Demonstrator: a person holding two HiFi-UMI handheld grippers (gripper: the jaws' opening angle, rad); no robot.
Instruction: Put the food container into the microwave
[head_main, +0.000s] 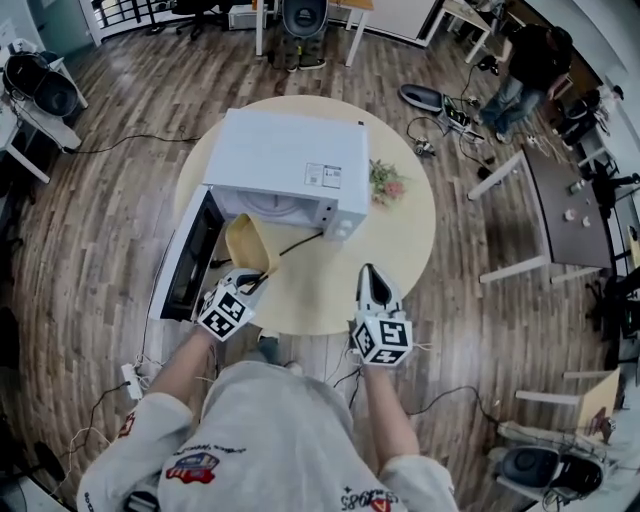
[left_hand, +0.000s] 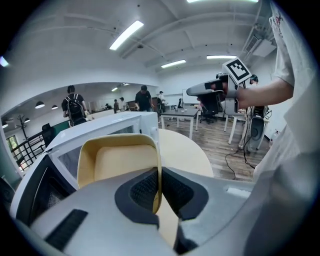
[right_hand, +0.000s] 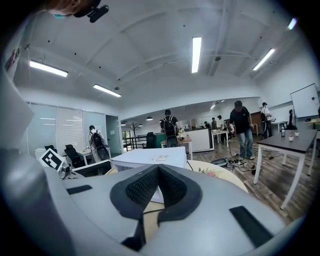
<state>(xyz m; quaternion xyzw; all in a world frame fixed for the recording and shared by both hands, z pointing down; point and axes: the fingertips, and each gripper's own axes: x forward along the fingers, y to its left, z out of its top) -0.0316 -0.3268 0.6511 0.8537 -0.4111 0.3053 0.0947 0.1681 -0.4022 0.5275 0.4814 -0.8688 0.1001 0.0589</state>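
Wood-plank floor (head_main: 100, 200) all round, big open office w/ strip lights overhead. Round cream table (head_main: 405, 250) stands mid-room. White microwave (head_main: 290, 155) sits on the table's far-left part, its door (head_main: 190, 255) swung open to the left, out past the table edge. Small flower bunch (head_main: 386, 183) lies just beside the microwave's right end. Black cable (head_main: 300, 243) trails over the tabletop near the oven front. Power strip (head_main: 131, 378) lies on the floor below the door. Person in dark top (head_main: 525, 65) stands well off to the right, near a white desk (head_main: 560, 205).

Food container (head_main: 250, 245), tan & open-topped, is up in the air at the oven mouth, tilted, not yet inside; the open door flanks it on the left. Left gripper (left_hand: 160, 192) pinches one side wall of it, a pad on each face of the thin wall. Right gripper (right_hand: 158, 182) hovers over the table's near-right edge, jaws pressed together, holding nothing.
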